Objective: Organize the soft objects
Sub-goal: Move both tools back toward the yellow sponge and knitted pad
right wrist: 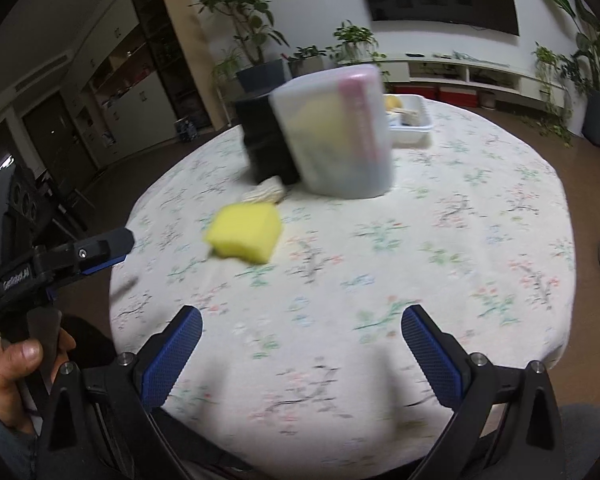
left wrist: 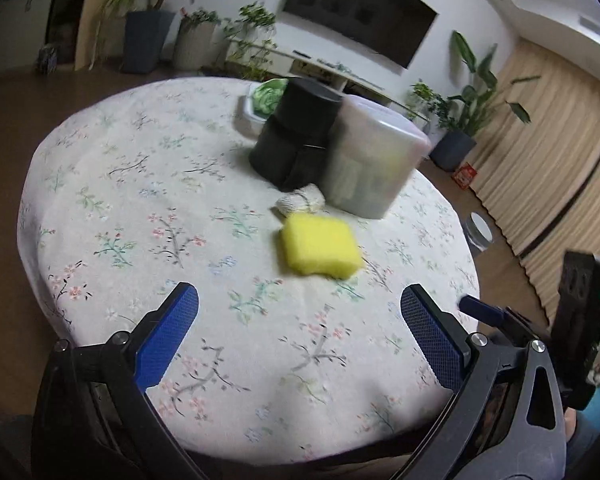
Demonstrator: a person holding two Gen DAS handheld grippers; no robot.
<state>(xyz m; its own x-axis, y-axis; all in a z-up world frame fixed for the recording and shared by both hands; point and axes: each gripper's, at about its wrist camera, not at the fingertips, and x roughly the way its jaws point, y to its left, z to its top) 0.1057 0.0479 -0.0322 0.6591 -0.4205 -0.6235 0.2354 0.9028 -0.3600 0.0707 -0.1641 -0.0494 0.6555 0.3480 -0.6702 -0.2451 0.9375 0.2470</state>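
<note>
A round table [left wrist: 140, 184] is covered all over by a floral cloth [left wrist: 260, 360]. A yellow sponge [left wrist: 320, 250] is laid flat near the middle, and a whitish knitted bundle [left wrist: 300, 202] is parked just behind it. Further back, a black canister [left wrist: 294, 136] and a frosted plastic tub [left wrist: 374, 158] are stood side by side, with a white tray [right wrist: 412, 120] set behind them.

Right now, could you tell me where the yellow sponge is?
The yellow sponge lies on the flowered tablecloth, just in front of a small white cloth and the clear plastic container.
</note>
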